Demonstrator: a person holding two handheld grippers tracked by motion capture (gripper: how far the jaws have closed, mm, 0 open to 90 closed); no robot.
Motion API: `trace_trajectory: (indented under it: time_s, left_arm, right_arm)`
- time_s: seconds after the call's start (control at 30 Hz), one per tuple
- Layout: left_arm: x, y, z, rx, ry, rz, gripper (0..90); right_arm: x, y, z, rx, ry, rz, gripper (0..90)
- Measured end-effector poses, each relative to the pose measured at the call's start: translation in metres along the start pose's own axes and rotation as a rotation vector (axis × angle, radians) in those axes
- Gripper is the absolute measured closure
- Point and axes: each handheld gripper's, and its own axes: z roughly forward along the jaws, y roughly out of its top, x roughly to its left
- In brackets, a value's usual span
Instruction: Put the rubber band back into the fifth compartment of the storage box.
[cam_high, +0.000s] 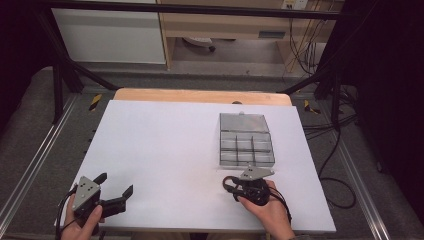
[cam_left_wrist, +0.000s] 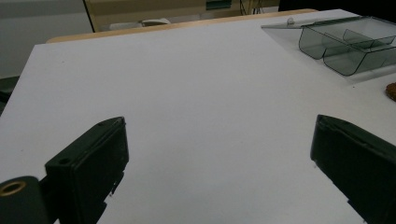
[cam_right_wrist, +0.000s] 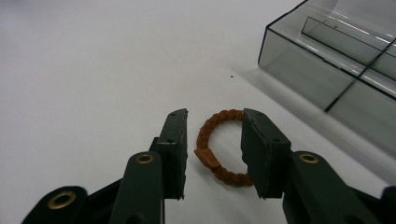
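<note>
Right gripper (cam_right_wrist: 212, 142) jaws parted around brown braided bracelet (cam_right_wrist: 218, 147), beside compartment box (cam_high: 246, 140); left gripper (cam_high: 116, 189) jaws wide open, bench near-left corner.

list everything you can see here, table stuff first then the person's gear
bracelet: 1, brown braided, flat on the board between the right jaws
organizer box: 1, clear grey, divided compartments, lid open, right half of the board
white board: 1, white, covering the table
wooden table: 1, light wood, edge showing beyond the board
left gripper: 1, black, jaws wide open, near left corner
right gripper: 1, black, jaws open around the bracelet
hands: 2, one holding each gripper
</note>
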Motion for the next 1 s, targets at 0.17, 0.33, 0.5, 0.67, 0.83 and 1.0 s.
trace_trajectory:
  time_s: [0.17, 0.33, 0.5, 0.67, 0.83, 1.0]
  left_arm:
    - [-0.001, 0.0, 0.0, 0.0, -0.003, 0.001, 4.4]
    - [-0.001, 0.0, 0.001, 0.001, -0.002, -0.004, 4.5]
    - [-0.001, -0.001, 0.001, 0.007, -0.005, 0.001, 4.4]
    - [0.0, -0.001, 0.001, 0.003, -0.003, -0.005, 4.4]
    - [-0.001, -0.001, 0.001, 0.008, -0.003, 0.001, 4.4]
    - [0.0, -0.001, 0.002, 0.003, 0.004, -0.006, 4.4]
  right_arm:
    - [0.002, 0.0, 0.007, 0.036, 0.019, -0.02, 66.2]
    - [0.001, -0.005, 0.014, 0.097, 0.015, -0.05, 75.4]
    - [-0.001, -0.004, 0.014, 0.097, 0.023, -0.056, 83.8]
    - [0.001, -0.002, 0.007, 0.056, 0.039, -0.059, 84.2]
    - [0.002, 0.004, -0.002, 0.005, 0.017, -0.064, 84.2]
    - [-0.001, 0.008, -0.01, -0.052, 0.011, -0.05, 84.3]
